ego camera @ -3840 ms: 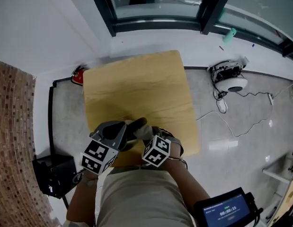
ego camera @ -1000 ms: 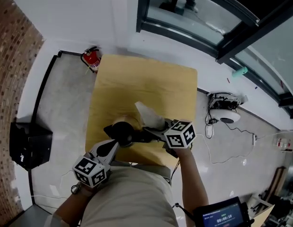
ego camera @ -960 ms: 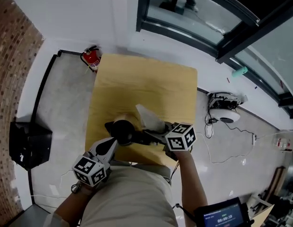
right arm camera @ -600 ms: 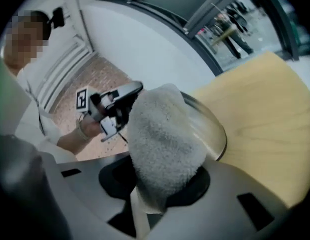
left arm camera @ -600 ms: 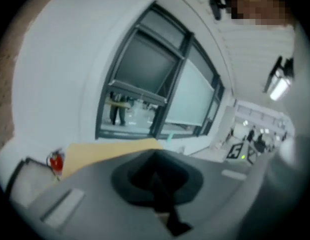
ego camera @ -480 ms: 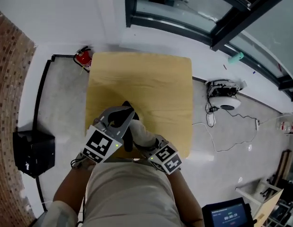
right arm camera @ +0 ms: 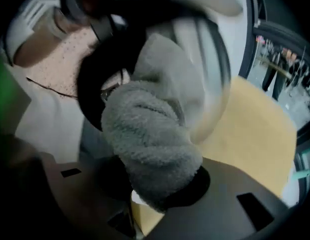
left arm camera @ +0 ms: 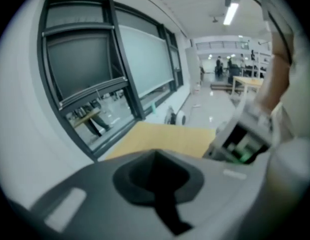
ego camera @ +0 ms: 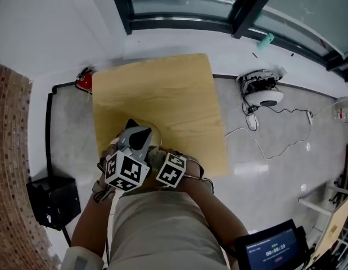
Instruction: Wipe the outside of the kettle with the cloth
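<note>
Between jaws of the right claw (right arm camera: 164, 196), cloth (right arm camera: 147, 144) sits by kettle (right arm camera: 207, 79)

Grey fluffy cloth (right arm camera: 149, 149) bunched — against steel kettle (right arm camera: 207, 84).

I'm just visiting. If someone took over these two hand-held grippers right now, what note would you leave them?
Left gripper: jaws together, nothing between them, no kettle in its view.
Right gripper: shut on the grey fluffy cloth, which lies against the shiny metal kettle with a black handle, at the near edge of the tan wooden table.
Done: how much is wiped does not show.
Left: wipe all round the kettle's outside.
</note>
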Demonstrator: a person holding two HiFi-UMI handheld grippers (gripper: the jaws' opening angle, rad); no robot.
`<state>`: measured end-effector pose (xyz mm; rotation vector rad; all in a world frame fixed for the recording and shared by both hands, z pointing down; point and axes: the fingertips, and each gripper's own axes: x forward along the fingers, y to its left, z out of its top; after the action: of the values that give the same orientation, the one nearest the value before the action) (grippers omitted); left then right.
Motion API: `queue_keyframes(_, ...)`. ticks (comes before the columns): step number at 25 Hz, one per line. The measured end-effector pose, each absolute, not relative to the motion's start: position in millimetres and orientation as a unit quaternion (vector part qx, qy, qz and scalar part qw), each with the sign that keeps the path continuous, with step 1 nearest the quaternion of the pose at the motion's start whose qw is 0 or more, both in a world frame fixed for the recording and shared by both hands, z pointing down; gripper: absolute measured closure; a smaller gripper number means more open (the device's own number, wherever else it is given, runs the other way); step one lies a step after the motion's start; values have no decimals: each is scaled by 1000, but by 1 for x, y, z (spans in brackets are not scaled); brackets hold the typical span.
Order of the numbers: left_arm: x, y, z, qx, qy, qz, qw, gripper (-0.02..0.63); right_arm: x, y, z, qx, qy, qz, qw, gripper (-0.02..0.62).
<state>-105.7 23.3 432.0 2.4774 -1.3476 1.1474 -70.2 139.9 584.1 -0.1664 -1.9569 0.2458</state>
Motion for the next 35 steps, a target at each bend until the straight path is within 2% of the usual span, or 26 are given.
queue_keyframes(2, -104, 23, 429, 820, -436, 366, 65, 609, -56, 140, 616, -81, -800, 123, 582, 459)
queue_keyframes(7, -110, 29, 418, 834, -438, 328, 80, 609, -79, 95, 530, 26, -867, 53, 495, 459)
queue_keyframes(11, -109, 25, 417, 847, -425, 305, 91, 609, -56, 73, 628, 4, -808, 69, 585, 459)
queue_keyframes(13, -110, 22, 415, 851, -425, 293, 99, 609, -58, 65, 623, -4, -798, 34, 601, 459)
queue_keyframes(14, -109, 23, 413, 851, -425, 290, 103, 609, -65, 56, 595, 21, -813, 11, 581, 459)
queue_keyframes(17, -108, 35, 403, 854, -425, 279, 108, 609, -94, 25, 507, 123, -887, 5, 445, 459)
queue_keyframes(18, -108, 36, 401, 854, -426, 278, 107, 609, -100, 20, 509, 123, -891, 6, 437, 459)
queue_keyframes(20, -109, 33, 398, 855, -428, 270, 111, 609, -93, 20, 560, 65, -852, -27, 519, 462)
queue_keyframes(22, -125, 34, 387, 848, -466, 201, 151, 609, -69, 34, 604, 6, -804, -42, 594, 460)
queue_keyframes(23, -146, 38, 379, 827, -513, 135, 186, 609, -59, 40, 607, 5, -806, -28, 592, 460)
queue_keyframes(25, -210, 58, 378, 738, -621, -17, 263, 609, -51, 52, 586, 37, -841, 24, 540, 460)
queue_keyframes(27, -263, 77, 414, 648, -671, -111, 343, 619, -49, 64, 569, 47, -861, 54, 504, 460)
queue_keyframes(30, -270, 75, 475, 617, -645, -121, 434, 620, -58, 95, 571, -2, -859, 44, 510, 460)
queue_keyframes(35, -246, 52, 481, 642, -595, -126, 467, 620, -86, 158, 553, -63, -869, 31, 490, 462)
